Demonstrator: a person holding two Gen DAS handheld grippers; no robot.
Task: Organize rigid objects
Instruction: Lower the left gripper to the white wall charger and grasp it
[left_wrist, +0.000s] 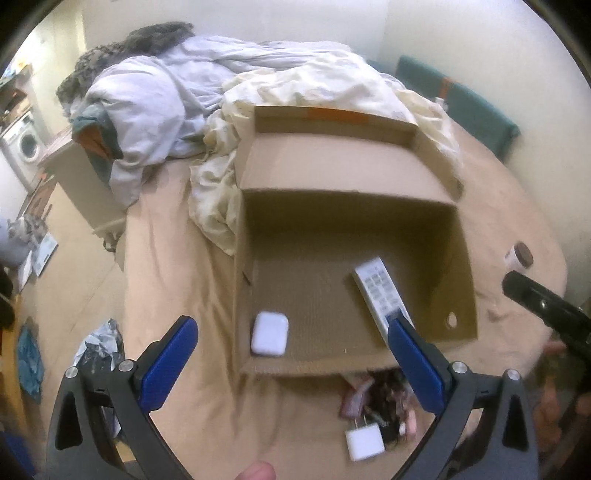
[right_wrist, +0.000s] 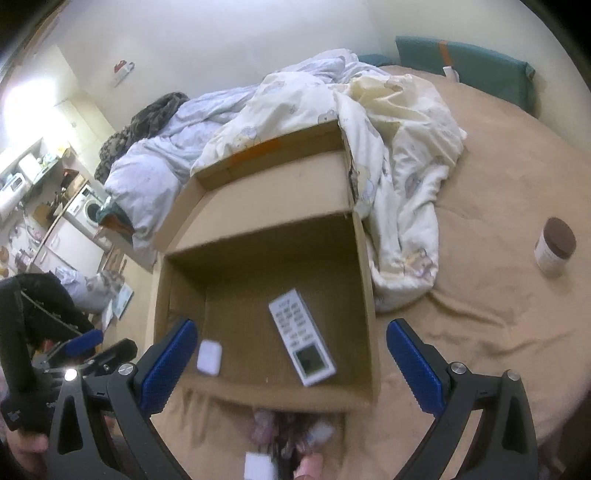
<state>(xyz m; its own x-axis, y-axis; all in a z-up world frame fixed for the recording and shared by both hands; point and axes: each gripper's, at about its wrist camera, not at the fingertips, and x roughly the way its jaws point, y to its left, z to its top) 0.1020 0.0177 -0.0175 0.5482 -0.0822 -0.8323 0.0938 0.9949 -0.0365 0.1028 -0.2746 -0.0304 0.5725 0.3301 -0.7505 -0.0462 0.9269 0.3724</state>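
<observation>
Both grippers are hovering wide open w/ nothing between pads: left gripper (left_wrist: 293, 330), right gripper (right_wrist: 291, 332). Remote (right_wrist: 301, 336) & white earbud case (left_wrist: 269, 333) are lying apart inside open cardboard box (left_wrist: 461, 258) on the bed. White charger plug (left_wrist: 365, 441) is sitting by dark clutter in front of box; brown-lidded jar (right_wrist: 556, 245) is standing well off to its right; rumpled duvet (right_wrist: 399, 155) is crowding box's far side

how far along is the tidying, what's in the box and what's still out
Done: the white remote control and small white earbud case lie in the open cardboard box. In hand: nothing, both grippers open. Left: the white charger plug and brown-lidded jar on the bed.
</observation>
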